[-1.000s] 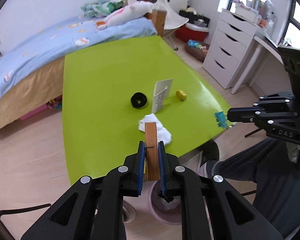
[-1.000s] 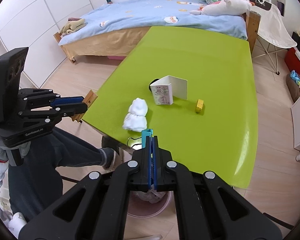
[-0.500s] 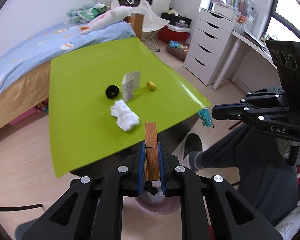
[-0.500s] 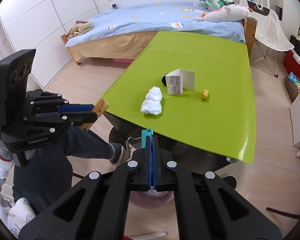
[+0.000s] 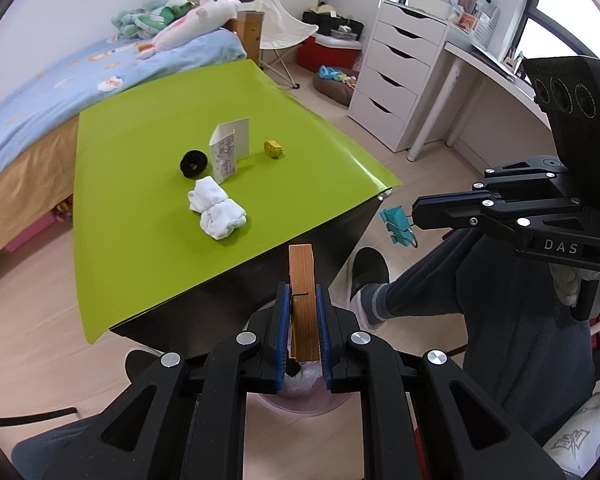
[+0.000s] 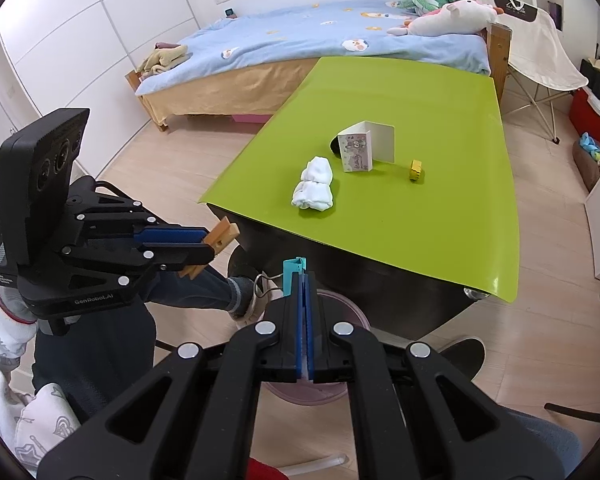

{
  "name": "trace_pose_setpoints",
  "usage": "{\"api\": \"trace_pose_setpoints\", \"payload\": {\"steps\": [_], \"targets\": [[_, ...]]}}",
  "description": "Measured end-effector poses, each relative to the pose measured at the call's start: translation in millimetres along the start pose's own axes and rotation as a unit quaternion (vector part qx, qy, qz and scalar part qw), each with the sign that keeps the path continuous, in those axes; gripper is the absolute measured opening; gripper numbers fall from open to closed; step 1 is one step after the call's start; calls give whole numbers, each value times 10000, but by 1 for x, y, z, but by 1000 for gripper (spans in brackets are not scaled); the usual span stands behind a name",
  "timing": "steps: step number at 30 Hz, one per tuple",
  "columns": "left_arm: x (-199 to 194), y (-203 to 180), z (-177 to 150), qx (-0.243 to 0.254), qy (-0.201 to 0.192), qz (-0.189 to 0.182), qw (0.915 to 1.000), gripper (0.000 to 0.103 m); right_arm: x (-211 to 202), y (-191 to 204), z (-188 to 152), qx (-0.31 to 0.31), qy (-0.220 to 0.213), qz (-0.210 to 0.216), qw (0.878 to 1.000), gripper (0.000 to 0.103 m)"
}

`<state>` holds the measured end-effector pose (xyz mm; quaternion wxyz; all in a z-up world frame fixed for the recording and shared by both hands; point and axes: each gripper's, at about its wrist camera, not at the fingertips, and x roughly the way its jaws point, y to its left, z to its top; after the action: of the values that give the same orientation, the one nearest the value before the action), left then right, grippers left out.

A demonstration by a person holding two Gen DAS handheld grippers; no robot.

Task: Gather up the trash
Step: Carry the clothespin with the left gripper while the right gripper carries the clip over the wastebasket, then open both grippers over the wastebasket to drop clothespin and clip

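My left gripper (image 5: 302, 292) is shut on a wooden clothespin (image 5: 301, 276), also seen in the right wrist view (image 6: 216, 242). My right gripper (image 6: 303, 280) is shut on a teal binder clip (image 6: 291, 270), also seen in the left wrist view (image 5: 396, 224). Both are held off the near edge of the green table (image 5: 140, 152), above a pink trash bin (image 6: 340, 308) with a white liner (image 5: 304, 380). On the table lie a white crumpled tissue (image 5: 216, 212), a black ring (image 5: 194, 163), a folded card (image 5: 230, 150) and a small yellow item (image 5: 273, 148).
A bed (image 6: 300, 40) with plush toys stands beyond the table. A white drawer unit (image 5: 400, 80) and a desk stand to the right. A folding chair (image 6: 540, 32) is near the bed. The person's legs and foot (image 5: 372, 276) are under the table edge.
Both grippers have pulled back and away from the table, still holding their items. The table now looks farther off, and the trash bin shows below the fingers.
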<state>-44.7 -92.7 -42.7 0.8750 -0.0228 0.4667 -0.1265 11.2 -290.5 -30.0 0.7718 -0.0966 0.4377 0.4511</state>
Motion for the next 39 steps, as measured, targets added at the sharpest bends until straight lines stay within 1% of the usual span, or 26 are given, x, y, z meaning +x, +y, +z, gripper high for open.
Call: {"api": "trace_pose_setpoints", "payload": {"steps": [2, 3, 4, 5, 6, 8, 9, 10, 12, 13, 14, 23, 32, 35, 36, 37, 38, 39], "targets": [[2, -1, 0, 3, 16, -12, 10000, 15, 1, -1, -1, 21, 4, 29, 10000, 1], [3, -1, 0, -3, 23, -25, 10000, 18, 1, -1, -2, 34, 6, 45, 10000, 1], [4, 1, 0, -20, 45, -26, 10000, 25, 2, -1, -2, 44, 12, 58, 10000, 1], [5, 1, 0, -30, 46, -14, 10000, 33, 2, 0, -3, 47, 15, 62, 10000, 1], [5, 3, 0, -51, 32, -15, 10000, 49, 2, 0, -3, 52, 19, 72, 10000, 1], [5, 6, 0, -126, 12, -27, 9999, 61, 3, 0, -4, 62, 22, 89, 9999, 1], [5, 6, 0, -146, -14, -9, 9999, 77, 3, 0, -4, 63, 23, 97, 9999, 1], [2, 8, -1, -183, -108, -29, 9998, 86, 3, 1, -4, 59, 24, 99, 9999, 1], [-1, 9, 0, -199, -166, -29, 9997, 86, 3, 1, -5, 62, 23, 100, 9999, 1], [-2, 10, 1, -232, -179, 5, 9996, 93, 3, 1, -5, 64, 24, 98, 9999, 1], [-3, 11, 1, -266, -232, 19, 9994, 95, 3, 1, -5, 59, 27, 106, 9999, 1], [-15, 21, 1, -425, -360, 111, 9984, 95, 7, 6, -8, 13, 86, 148, 9999, 1], [-21, 31, -3, -568, -381, 153, 9975, 95, 10, 12, -5, -84, 107, 259, 9996, 1], [-23, 31, -3, -585, -405, 150, 9974, 95, 14, 15, -5, -168, 135, 292, 9993, 4], [-23, 31, -2, -585, -408, 151, 9973, 95, 15, 15, -6, -177, 148, 272, 9994, 8], [-23, 31, -3, -586, -410, 154, 9973, 95, 17, 15, -6, -176, 154, 227, 9995, 36], [-23, 31, -3, -587, -409, 152, 9973, 95, 17, 14, -7, -155, 128, 174, 9996, 73], [-23, 31, -3, -585, -408, 150, 9973, 95, 16, 13, -7, -123, 74, 160, 9998, 81]]}}
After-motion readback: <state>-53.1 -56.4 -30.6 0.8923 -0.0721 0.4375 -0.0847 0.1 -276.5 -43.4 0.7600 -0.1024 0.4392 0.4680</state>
